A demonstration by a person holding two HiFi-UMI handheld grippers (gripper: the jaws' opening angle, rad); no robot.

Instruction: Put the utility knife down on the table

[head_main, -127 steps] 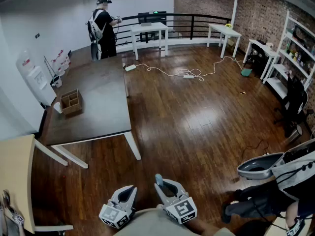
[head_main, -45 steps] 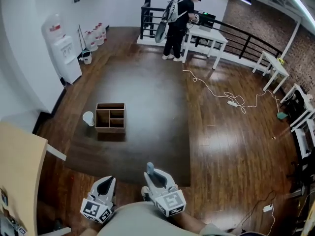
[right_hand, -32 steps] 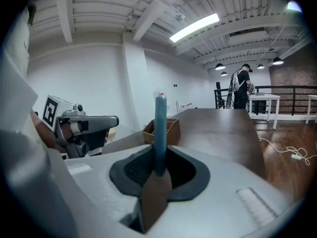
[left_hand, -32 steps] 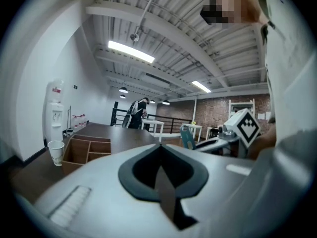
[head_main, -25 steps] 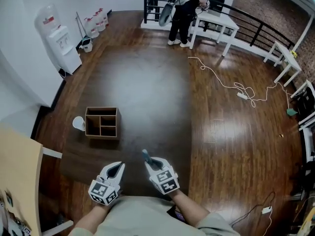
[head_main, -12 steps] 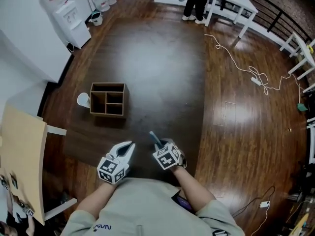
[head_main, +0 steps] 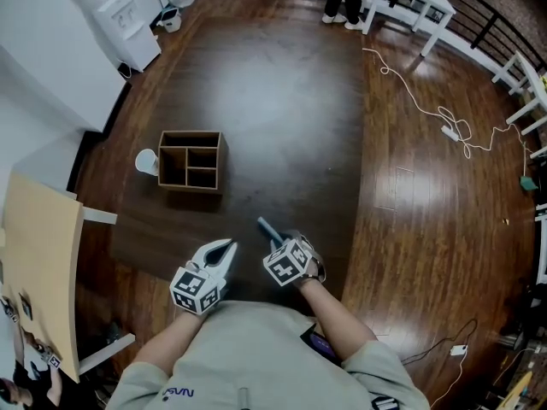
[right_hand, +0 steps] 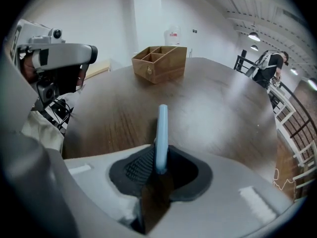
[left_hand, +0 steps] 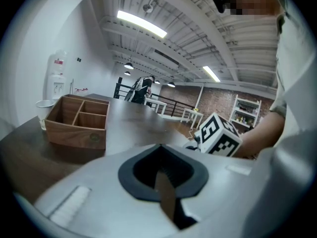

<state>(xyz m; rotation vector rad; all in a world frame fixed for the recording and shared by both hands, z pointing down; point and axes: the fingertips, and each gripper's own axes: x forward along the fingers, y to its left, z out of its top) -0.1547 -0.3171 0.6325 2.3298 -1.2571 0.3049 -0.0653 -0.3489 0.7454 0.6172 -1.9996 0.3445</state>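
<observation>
Blue-handled, the one utility knife is clamped between the jaws of the right gripper and juts forward past its tips, over the near edge of the dark table. Whether its end touches the wood cannot be told. Just beside that tool, on its left, the left gripper hangs with its jaws drawn together on nothing. Ahead of the two grippers and off to their left stands one divided wooden box, with a single white cup just beyond its far side.
</observation>
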